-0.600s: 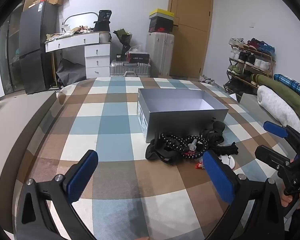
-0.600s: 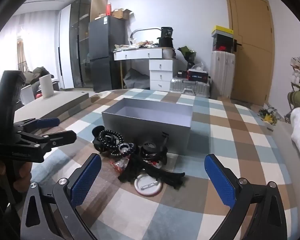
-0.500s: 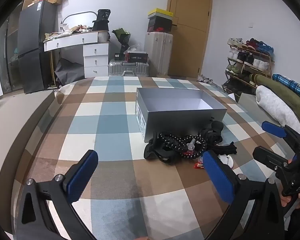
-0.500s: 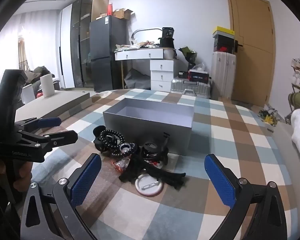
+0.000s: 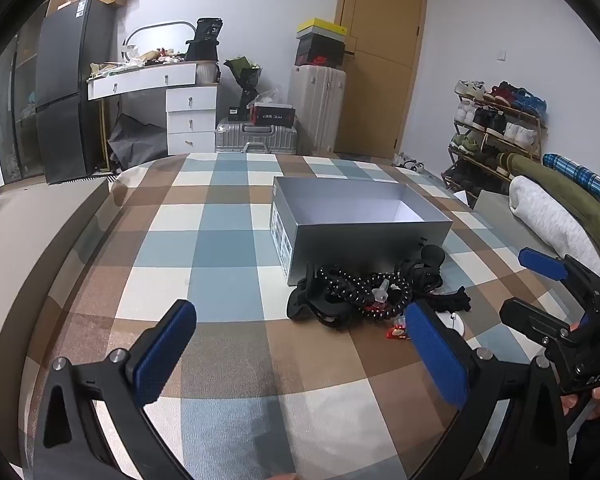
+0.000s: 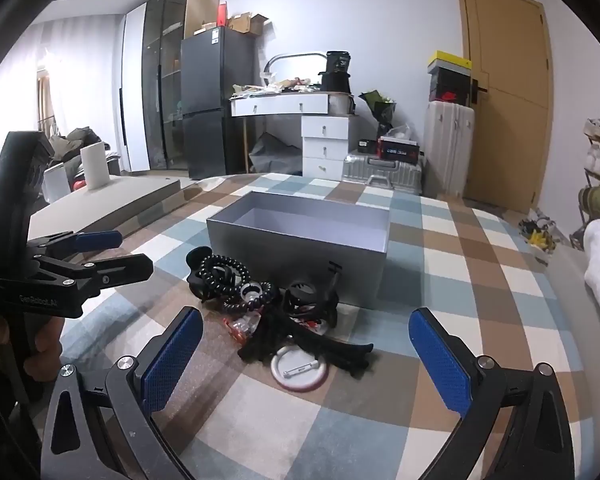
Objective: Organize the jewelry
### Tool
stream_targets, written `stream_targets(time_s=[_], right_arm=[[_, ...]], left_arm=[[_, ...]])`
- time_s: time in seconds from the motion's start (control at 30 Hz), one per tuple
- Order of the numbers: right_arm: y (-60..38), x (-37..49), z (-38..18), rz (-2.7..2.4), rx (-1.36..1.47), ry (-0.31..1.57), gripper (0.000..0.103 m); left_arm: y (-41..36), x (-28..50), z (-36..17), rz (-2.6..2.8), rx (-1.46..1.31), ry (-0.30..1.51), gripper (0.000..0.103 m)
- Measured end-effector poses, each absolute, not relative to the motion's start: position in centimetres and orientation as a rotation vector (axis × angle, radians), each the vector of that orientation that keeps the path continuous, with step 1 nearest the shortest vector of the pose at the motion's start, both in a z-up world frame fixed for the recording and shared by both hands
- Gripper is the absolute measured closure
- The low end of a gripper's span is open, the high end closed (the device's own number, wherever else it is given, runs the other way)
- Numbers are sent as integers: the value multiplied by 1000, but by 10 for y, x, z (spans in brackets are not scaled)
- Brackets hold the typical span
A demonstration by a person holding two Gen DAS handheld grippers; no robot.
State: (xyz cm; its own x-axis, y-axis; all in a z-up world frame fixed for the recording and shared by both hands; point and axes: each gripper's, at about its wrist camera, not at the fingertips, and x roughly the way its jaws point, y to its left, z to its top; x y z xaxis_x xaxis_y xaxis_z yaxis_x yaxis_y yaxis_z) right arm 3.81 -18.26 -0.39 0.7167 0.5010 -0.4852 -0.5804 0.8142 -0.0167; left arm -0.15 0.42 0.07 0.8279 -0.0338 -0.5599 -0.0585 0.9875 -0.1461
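Change: both your views sit a touch closer to the pile than a moment ago; nothing on the bed has shifted.
Left gripper (image 5: 300,344): your blue fingers (image 5: 162,354) stand wide apart with nothing between them, low over the bed, angled down, short of the pile.
Right gripper (image 6: 306,360): your fingers (image 6: 440,364) also stand wide and hold nothing; the badge and the near edge of the pile show in the gap, not touched.
Bed (image 5: 228,240): checked cover in blue, brown and cream carries everything.
Box (image 5: 364,236): grey, open-topped, white inside, nothing visible in it; it sits past the pile.
Pile (image 5: 372,292): the jewelry lies in a black tangle just in front of the box's near wall, touching or almost touching it.
Coil (image 6: 220,268): black spiral loops at the left of the pile in your right view, next to a dark bead strand (image 6: 256,300).
Badge (image 6: 300,370): round, white, red rim, pin side up, nearest your right gripper, partly under a black clip (image 6: 332,350).
Red piece (image 5: 396,330): small, at the pile's near edge, just beside your left gripper's right finger in the picture.
Hands: your left hand (image 6: 4,344) grips its handle at the left of the right view; your right hand (image 5: 592,398) shows at the right edge of the left view.
Room: dresser (image 5: 180,108), suitcases (image 5: 316,108), door (image 5: 384,56) and shoe rack (image 5: 496,120) stand beyond the bed.
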Motion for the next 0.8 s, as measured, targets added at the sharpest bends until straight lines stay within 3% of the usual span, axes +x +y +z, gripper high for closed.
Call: stream_targets(time_s=[0.8], right_arm=[[-182, 39, -3, 600, -174, 489, 0]], left_arm=[[4, -1, 1, 13, -159, 596, 1]])
